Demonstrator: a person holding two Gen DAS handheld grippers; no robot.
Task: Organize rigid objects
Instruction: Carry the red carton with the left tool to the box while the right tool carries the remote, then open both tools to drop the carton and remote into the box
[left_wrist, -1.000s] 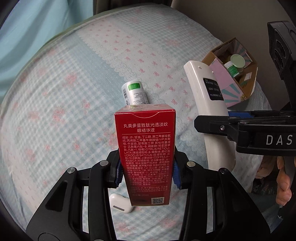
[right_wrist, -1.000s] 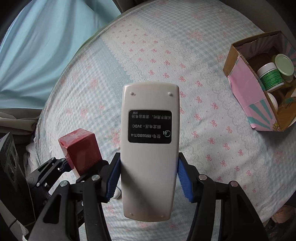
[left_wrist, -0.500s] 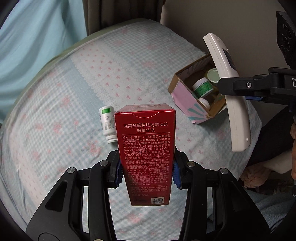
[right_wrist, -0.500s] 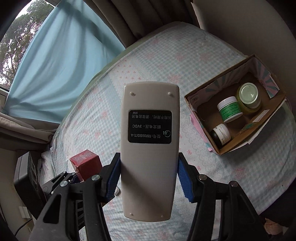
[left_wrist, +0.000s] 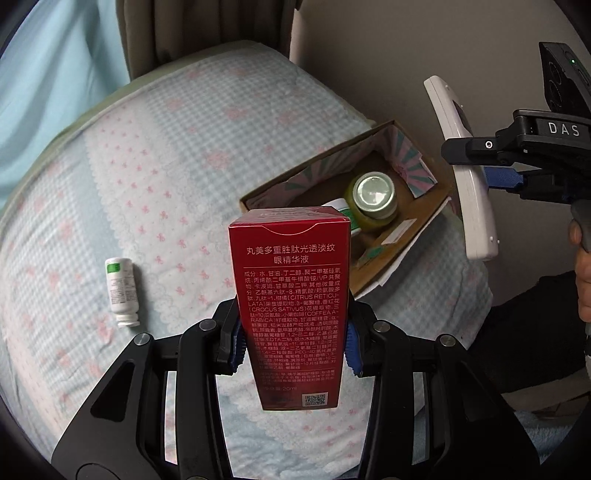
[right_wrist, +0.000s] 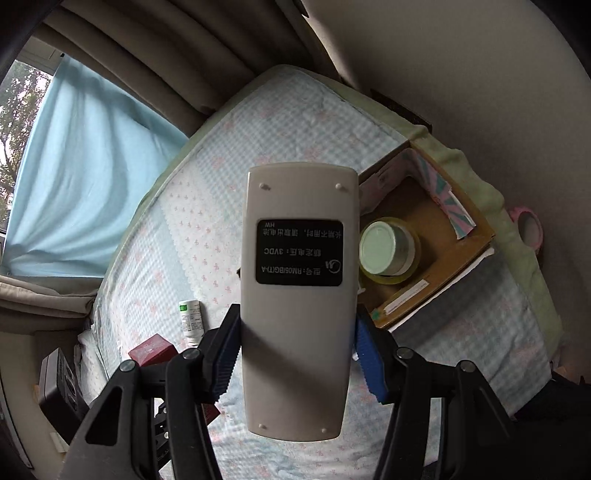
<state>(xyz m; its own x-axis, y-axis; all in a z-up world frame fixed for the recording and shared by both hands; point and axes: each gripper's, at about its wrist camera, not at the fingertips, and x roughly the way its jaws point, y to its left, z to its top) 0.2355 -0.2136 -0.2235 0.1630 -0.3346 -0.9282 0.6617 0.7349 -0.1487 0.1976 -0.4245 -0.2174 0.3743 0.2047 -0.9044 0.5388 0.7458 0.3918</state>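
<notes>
My left gripper (left_wrist: 291, 341) is shut on a tall red carton (left_wrist: 290, 306) and holds it upright above the bed, just short of an open cardboard box (left_wrist: 402, 240). My right gripper (right_wrist: 299, 356) is shut on a white remote control (right_wrist: 299, 295), back side up, held high above the same box (right_wrist: 443, 258). The remote also shows in the left wrist view (left_wrist: 469, 192), to the right of the box. The box holds a yellow-green jar (left_wrist: 373, 201) with a pale lid (right_wrist: 380, 249). The carton's top shows in the right wrist view (right_wrist: 151, 349).
A small white bottle (left_wrist: 120, 291) with a green label lies on the checked bedspread (left_wrist: 166, 166), also in the right wrist view (right_wrist: 192, 319). A pink tape roll (right_wrist: 528, 230) sits beyond the bed's right edge. Blue curtain (right_wrist: 85, 166) and wall lie behind.
Both grippers have risen and moved toward the box with their loads. The box now sits directly beyond the carton and under the remote. The white earbud case is out of view.
</notes>
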